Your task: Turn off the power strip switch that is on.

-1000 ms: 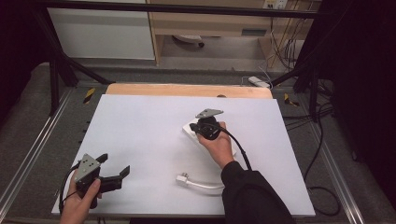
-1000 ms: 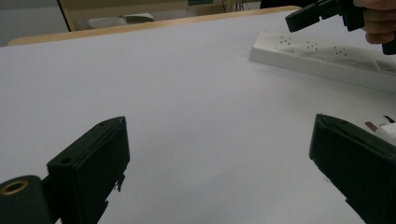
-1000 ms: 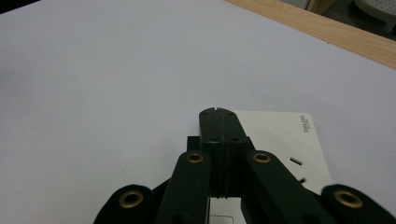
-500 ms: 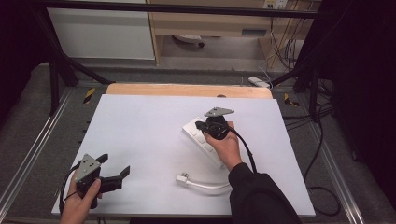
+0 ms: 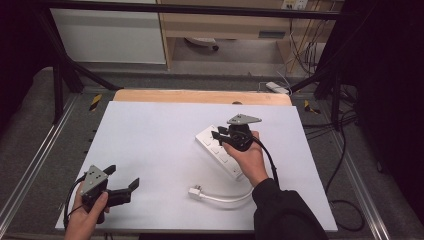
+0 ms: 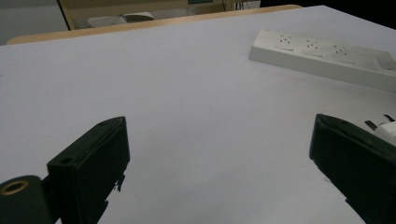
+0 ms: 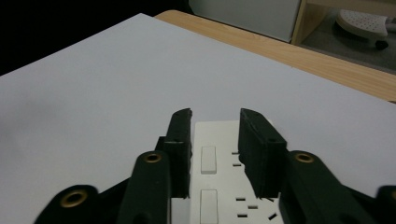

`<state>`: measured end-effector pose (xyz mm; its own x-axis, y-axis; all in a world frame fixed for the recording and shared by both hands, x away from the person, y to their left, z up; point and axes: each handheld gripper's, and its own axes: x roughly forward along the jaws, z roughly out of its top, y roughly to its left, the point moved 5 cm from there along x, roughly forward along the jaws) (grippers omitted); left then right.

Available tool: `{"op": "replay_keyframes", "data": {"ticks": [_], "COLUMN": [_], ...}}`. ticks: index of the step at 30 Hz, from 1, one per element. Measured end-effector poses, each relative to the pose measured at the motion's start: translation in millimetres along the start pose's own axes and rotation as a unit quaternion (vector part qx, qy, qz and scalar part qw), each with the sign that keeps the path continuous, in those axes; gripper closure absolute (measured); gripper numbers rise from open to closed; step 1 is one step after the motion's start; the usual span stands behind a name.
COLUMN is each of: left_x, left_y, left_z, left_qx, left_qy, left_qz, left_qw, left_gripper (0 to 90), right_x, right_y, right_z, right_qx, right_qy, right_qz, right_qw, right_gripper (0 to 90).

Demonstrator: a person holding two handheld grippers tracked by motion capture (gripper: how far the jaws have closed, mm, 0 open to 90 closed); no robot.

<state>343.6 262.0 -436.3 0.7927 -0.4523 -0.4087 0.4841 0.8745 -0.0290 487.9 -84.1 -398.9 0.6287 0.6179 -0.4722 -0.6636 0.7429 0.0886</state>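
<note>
Right fingers (image 7: 215,140) just opening, above power strip (image 7: 219,186)

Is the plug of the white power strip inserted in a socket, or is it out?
Out. The plug lies loose on the white table, pins bare, at the cable's end, apart from the power strip.

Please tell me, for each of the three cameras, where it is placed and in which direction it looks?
High view: above the table's near side, looking forward and down; both hands, left gripper, right gripper.
Left gripper view: on that gripper, looking across the table between open jaws.
Right gripper view: over the power strip.
Shared: power strip, its plug.
</note>
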Motion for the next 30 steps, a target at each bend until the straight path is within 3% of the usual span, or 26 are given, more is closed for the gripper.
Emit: {"op": "replay_keyframes", "data": {"ticks": [6,17,25,30], "left_x": [0.5,0.9,0.8,-0.2], "left_y": [-0.4,-1.1,-1.8,-1.7], "left_z": [-0.3,-0.6,-0.5,0.7], "left_qx": [0.000,0.000,0.002,0.002], "left_qy": [0.001,0.002,0.002,-0.003], "left_qz": [-0.002,-0.002,-0.003,-0.001], "left_qw": [1.0000,1.0000,1.0000,1.0000], "left_gripper": [4.9,4.9,4.9,4.9], "right_x": [-10.9,-32.1,-51.0,-65.5], "right_y": [-2.5,-8.2,-17.7,-24.6], "right_z": [1.3,-3.1,-6.2,-10.4], "right_qx": [0.012,0.014,0.017,0.036], "right_qy": [-0.001,-0.004,-0.026,-0.058], "right_qz": [-0.007,-0.022,-0.033,-0.038], "right_qw": [0.9999,0.9997,0.9990,0.9969], "right_gripper": [38.9,17.5,8.4,6.6]}}
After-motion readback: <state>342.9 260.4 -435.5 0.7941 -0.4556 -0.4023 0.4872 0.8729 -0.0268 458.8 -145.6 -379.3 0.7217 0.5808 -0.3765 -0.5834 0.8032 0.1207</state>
